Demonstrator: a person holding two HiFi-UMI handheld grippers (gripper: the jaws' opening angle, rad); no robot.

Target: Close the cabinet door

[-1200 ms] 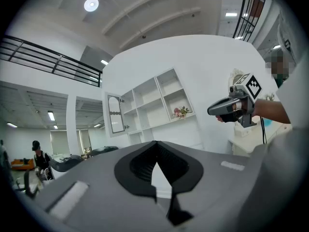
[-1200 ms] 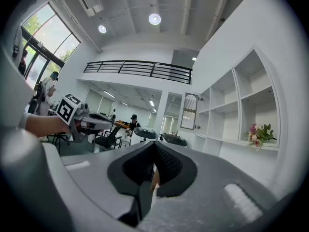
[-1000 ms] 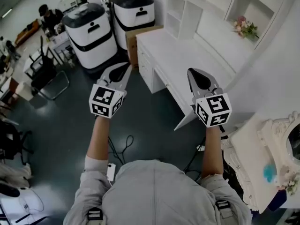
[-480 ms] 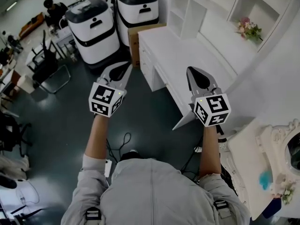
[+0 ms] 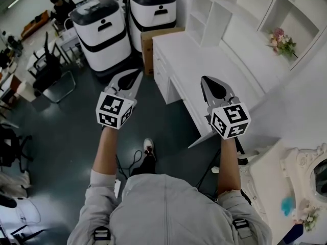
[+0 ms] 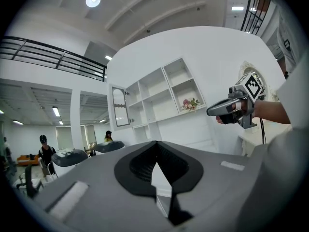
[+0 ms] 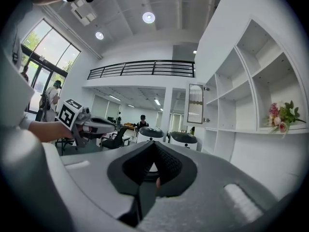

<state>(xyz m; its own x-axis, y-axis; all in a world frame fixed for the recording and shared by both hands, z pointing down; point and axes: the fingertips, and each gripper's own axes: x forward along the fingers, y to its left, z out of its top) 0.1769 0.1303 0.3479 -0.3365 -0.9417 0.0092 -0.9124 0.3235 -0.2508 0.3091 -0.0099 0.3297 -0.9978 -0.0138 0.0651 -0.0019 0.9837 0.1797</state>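
The cabinet door (image 7: pixel 195 103) hangs swung open at one o'clock, well beyond the right gripper (image 7: pixel 153 175) and left gripper (image 6: pixel 159 190), both pinched shut on nothing, so, I'd judge, the closing is not yet begun.

- A shoe (image 5: pixel 148 146) now shows on the floor (image 5: pixel 76 137), below and between the left tool (image 5: pixel 138 74) and right tool (image 5: pixel 204 79); a second ago none was visible.
- The flowers (image 5: pixel 282 41) sit further right in the head view.
- The distant person (image 5: pixel 61 5) appears nearer the top edge.
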